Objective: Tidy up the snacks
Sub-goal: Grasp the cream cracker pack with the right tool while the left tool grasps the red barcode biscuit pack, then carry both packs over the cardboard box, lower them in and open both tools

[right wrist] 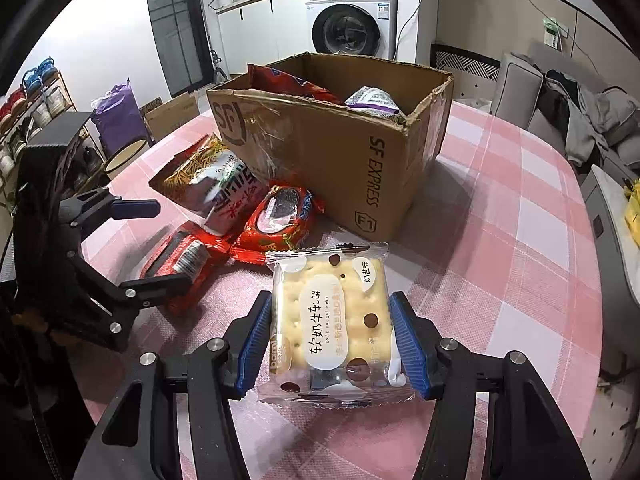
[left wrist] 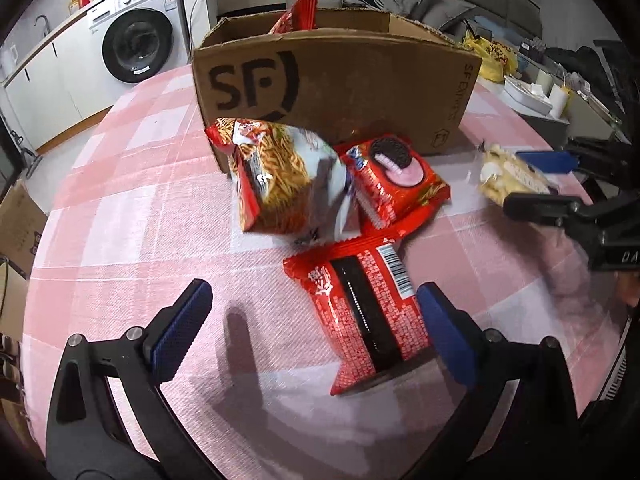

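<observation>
A brown SF Express cardboard box [left wrist: 340, 92] stands open on the pink checked table [left wrist: 120, 208]; it holds several snack packs [right wrist: 320, 88]. In front of it lie a noodle-snack bag [left wrist: 280, 176], a red Oreo pack [left wrist: 388, 176] and a red pack lying back-up [left wrist: 360, 312]. My left gripper [left wrist: 312, 332] is open, just above the table, its right pad beside the back-up red pack. My right gripper [right wrist: 330, 344] is shut on a clear nougat cracker pack [right wrist: 332, 320], also seen in the left wrist view [left wrist: 508, 176], held to the right of the box [right wrist: 332, 148].
A washing machine [right wrist: 348, 24] and white counter stand behind the table. A grey sofa with clothes [right wrist: 580, 112] is on the right. A shoe rack [right wrist: 36, 108], a purple bag [right wrist: 116, 116] and a second carton [right wrist: 172, 116] stand by the table's left side.
</observation>
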A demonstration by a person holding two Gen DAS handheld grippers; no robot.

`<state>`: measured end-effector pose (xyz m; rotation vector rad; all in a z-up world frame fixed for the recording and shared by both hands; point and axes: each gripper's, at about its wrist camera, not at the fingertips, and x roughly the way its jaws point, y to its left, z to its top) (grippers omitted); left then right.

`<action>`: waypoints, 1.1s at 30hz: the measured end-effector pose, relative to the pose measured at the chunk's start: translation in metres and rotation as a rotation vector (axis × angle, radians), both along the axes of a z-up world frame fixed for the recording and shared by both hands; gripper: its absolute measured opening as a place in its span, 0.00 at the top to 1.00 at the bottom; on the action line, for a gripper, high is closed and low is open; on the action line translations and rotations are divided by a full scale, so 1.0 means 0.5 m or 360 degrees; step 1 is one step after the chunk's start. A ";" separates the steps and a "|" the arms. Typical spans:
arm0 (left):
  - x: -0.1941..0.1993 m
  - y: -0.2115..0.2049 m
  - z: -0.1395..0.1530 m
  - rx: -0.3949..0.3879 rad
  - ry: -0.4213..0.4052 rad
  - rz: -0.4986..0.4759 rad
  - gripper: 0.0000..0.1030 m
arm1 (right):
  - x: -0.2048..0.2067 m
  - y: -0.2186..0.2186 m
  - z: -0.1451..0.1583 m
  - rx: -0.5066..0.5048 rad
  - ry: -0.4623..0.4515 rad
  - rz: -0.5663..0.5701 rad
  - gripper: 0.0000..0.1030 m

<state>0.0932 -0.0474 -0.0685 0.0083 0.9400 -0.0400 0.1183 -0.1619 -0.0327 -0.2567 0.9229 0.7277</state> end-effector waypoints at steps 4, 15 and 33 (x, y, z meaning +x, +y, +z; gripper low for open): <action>-0.005 0.002 0.001 -0.0098 0.0019 -0.0091 0.25 | -0.005 0.000 0.008 0.0016 -0.0012 0.0004 0.43; -0.019 -0.021 0.007 -0.0191 -0.0023 -0.0255 0.61 | -0.008 -0.006 0.030 0.0077 -0.0046 -0.0015 0.43; -0.057 0.049 0.128 -0.0304 -0.0276 -0.0204 0.61 | -0.015 -0.017 0.109 0.0362 -0.0172 -0.0106 0.43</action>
